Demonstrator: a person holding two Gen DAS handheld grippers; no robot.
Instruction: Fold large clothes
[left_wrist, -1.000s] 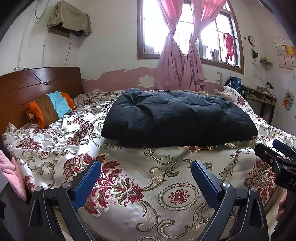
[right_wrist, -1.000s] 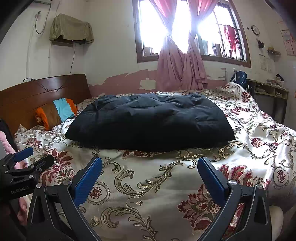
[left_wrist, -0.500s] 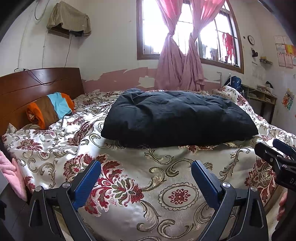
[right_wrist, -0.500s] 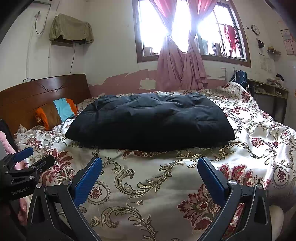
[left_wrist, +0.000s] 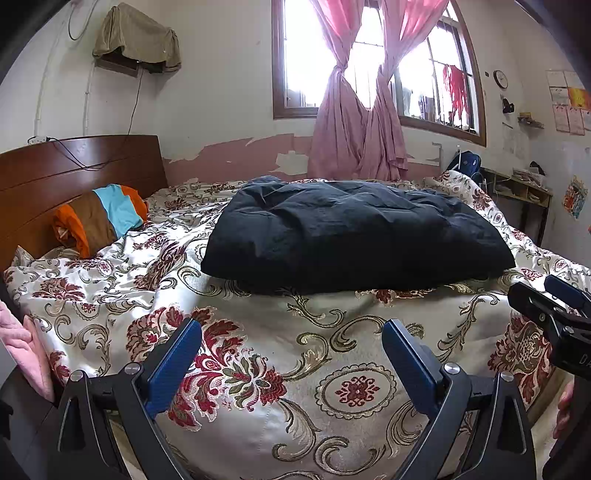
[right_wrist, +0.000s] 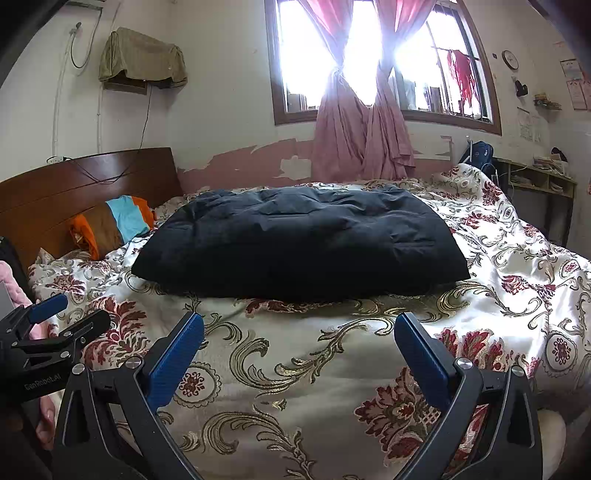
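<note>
1. Far left, against the wooden headboard (left_wrist: 74, 173), sits a striped pillow (left_wrist: 99, 218) in orange, brown and blue; it lies well apart from my work and I leave it alone.
2. My left gripper (left_wrist: 291, 350) hangs over the near edge of the bed with its blue fingers spread wide and nothing between them; below it is only the floral bedspread (left_wrist: 258, 369).
3. In the middle of the bed lies the black padded garment (left_wrist: 351, 236) — already a thick, roughly rectangular bundle resting flat on the bedspread, its near edge beyond both my tools.
4. I judge it soft, puffy and light for its bulk, with a smooth shell that could slide on the satin-looking cover; it will spring back rather than hold a crease, so I would pinch deep at the near-left and near-right corners (right_wrist: 454, 269), gathering all layers.
5. My right gripper (right_wrist: 299, 339) also hovers short of the bundle, fingers wide apart and empty — it touches nothing.
6. Far right, the bedspread drapes off toward a small shelf unit (right_wrist: 535, 177) under the window; nothing there is in the way.
</note>
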